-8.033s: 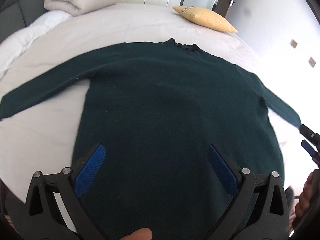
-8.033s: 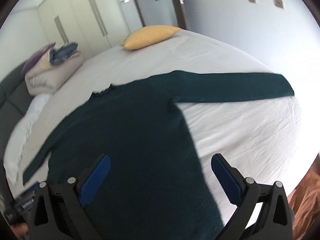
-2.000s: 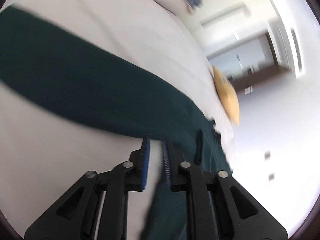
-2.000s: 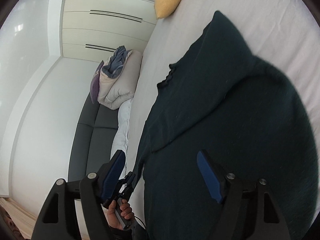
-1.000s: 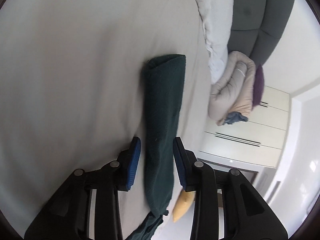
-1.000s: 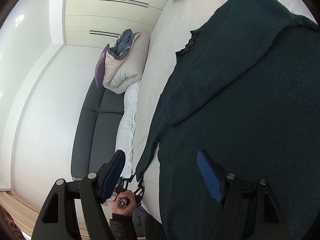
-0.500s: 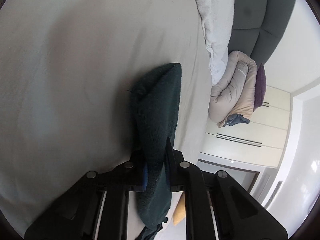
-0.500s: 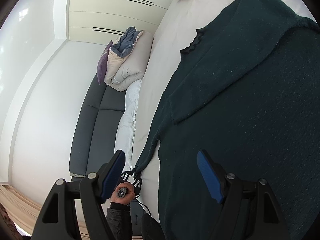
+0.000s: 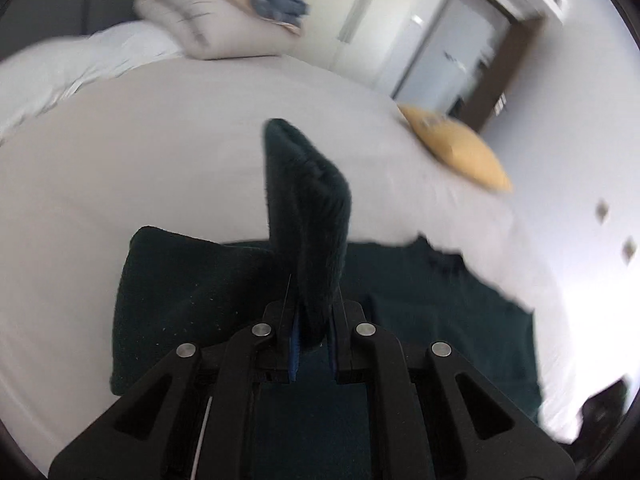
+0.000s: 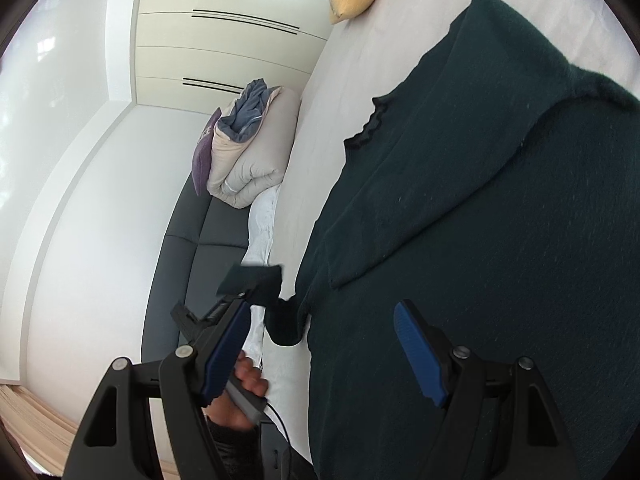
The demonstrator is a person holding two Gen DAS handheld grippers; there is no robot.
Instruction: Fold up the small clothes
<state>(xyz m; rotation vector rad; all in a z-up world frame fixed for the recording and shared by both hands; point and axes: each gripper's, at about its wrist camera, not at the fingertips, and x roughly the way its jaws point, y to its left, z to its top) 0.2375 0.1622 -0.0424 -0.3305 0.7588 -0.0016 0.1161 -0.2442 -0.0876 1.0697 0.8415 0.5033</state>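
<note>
A dark green sweater [image 10: 500, 240] lies on the bed, its right sleeve folded across the chest. My left gripper [image 9: 312, 344] is shut on the left sleeve's cuff end [image 9: 308, 208] and holds it lifted above the bed; the sleeve bends back below it [image 9: 180, 292]. In the right wrist view the left gripper [image 10: 248, 296] shows with the cuff at the sweater's left edge. My right gripper [image 10: 320, 344] is open and empty, hovering over the sweater's body.
The pale bed sheet [image 9: 160, 140] surrounds the sweater. A yellow pillow [image 9: 456, 152] lies far right. A rolled beige duvet [image 9: 208, 28] and white bedding sit at the grey headboard [image 10: 180, 264]. Wardrobes [image 10: 224, 40] stand behind.
My left gripper closed on the left sleeve's cuff, lifted it off the sheet and swung it toward the sweater's body. The right gripper stayed open and almost still.
</note>
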